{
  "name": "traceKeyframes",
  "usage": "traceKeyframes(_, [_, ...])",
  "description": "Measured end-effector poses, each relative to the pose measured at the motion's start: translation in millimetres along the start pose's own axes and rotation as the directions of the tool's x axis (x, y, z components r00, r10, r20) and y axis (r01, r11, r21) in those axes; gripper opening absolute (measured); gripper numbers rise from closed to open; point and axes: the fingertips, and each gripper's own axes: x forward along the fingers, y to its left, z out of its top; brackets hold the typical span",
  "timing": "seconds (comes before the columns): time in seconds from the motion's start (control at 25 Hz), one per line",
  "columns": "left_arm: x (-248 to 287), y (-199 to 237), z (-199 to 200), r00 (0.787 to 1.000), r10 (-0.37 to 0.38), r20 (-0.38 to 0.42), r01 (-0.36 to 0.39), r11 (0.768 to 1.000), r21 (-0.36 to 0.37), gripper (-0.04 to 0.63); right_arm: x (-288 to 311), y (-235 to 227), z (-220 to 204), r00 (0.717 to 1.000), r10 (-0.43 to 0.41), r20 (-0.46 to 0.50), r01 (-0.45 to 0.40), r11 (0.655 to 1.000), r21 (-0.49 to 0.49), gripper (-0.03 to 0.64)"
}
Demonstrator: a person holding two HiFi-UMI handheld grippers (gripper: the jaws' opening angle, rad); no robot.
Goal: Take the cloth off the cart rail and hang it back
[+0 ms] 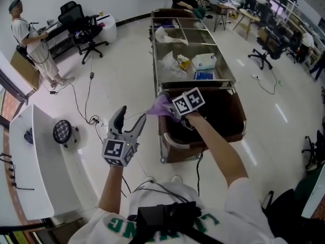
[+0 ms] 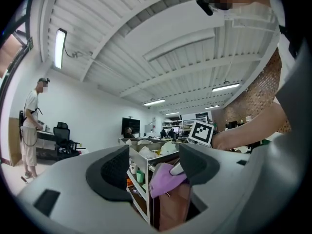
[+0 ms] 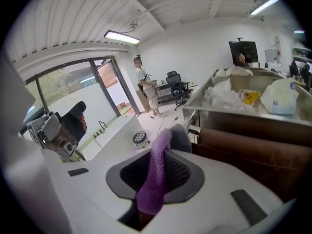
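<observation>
Place: I think this is a big open office that is also used as a work room.
Chairs: I see a black chair on wheels [image 1: 84,27] by the wall, and more across the room.
Desks: rows of desks [image 1: 274,14] with screens on them.
Lights: long lights [image 2: 59,45] on a white ceiling.
Floor: a white, shiny floor [image 1: 122,65] with cables [image 1: 89,98] lying on it.
Cart: a metal cart [image 3: 234,118] stands in the middle.
Walls: a dark screen [image 3: 244,51] hangs on one, and I see a big glass door [image 3: 73,87].
People: a person [image 1: 33,39] stands by a desk.
</observation>
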Motion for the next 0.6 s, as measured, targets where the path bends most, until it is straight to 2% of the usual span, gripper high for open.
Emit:
traceKeyframes(0.04, [3, -1, 2, 1.0, -0.009, 0.002, 0.009, 1.0, 0.002, 0.317, -8, 1, 6, 1.0, -0.005, 0.027, 0.005, 1.0, -0.013, 0.063])
traceKeyframes(0.28, [14, -11, 23, 0.997, -0.074, 0.032, 0.073, 0.997, 0.03, 0.316, -74, 22, 56, 0.977, -0.007, 0.213, 0.021, 0.998, -0.064, 0.058])
traceKeyframes(0.6, [27, -45, 72, 0.978, -0.166, 0.123, 0.166, 0.986, 0.012, 0.318, -185, 49, 80, 0.906, -0.08, 0.416, 0.153, 0.978, -0.143, 0.058])
